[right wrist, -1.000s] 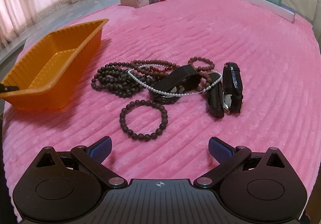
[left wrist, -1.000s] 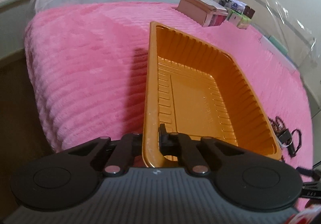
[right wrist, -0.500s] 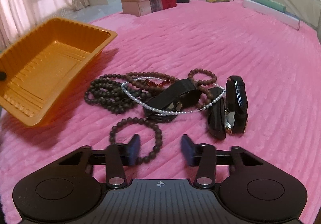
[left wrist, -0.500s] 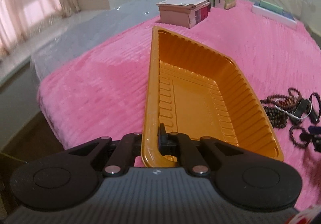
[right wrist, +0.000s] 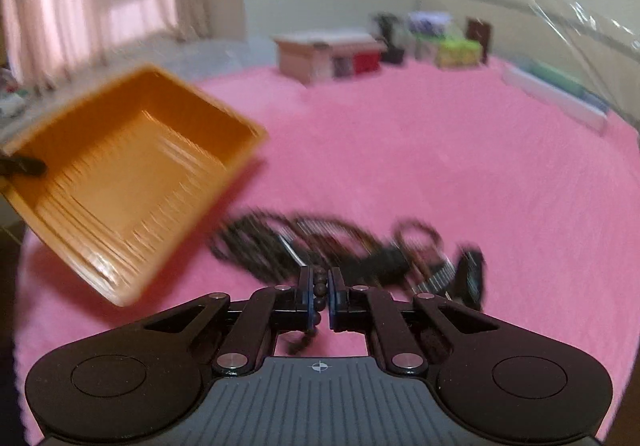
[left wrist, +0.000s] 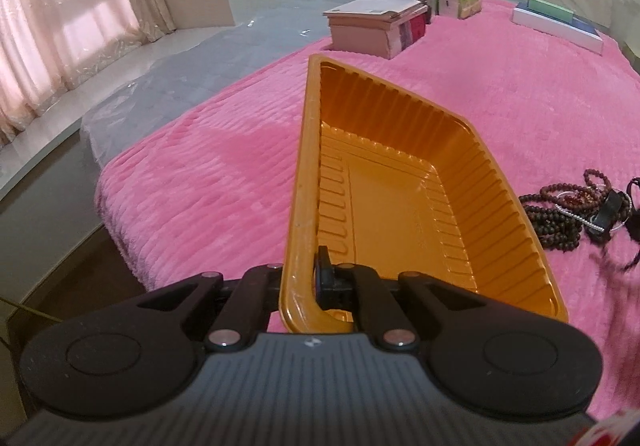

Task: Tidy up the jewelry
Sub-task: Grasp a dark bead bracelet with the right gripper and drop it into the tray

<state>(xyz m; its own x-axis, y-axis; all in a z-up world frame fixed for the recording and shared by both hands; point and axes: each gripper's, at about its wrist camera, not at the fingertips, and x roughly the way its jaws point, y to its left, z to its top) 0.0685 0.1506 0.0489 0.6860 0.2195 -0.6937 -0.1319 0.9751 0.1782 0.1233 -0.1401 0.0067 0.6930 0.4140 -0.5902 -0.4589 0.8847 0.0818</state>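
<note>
While the tray is held off the bed, the bracelet has to travel into it without snagging the rest of the pile.
Left tool: the left gripper [left wrist: 308, 282] is pressed together on the near rim of the orange tray [left wrist: 400, 206], one finger outside the wall and one inside; the tray hangs tilted above the pink blanket [left wrist: 192, 174].
Right tool: the right gripper [right wrist: 319, 296] has just been closing, and its jaws now pinch a dark bead bracelet [right wrist: 319, 288], with beads stacked between the pads and the loop hanging below them.
Task's things: the jewelry pile [right wrist: 360, 250] lies on the blanket just ahead of the right fingertips; the tray's open mouth sits ahead and to the left of that tool.
Blur: the right wrist view is smeared, so I cannot tell whether the hanging loop is free of the other strands.
Doing it well: likely best to lift straight up until the loop swings free, then carry it leftward over the tray's low edge.
Release: part the jaws only once the beads hang inside the walls.
Risk: the thin rim could flex or slip if the tray is jolted.
</note>
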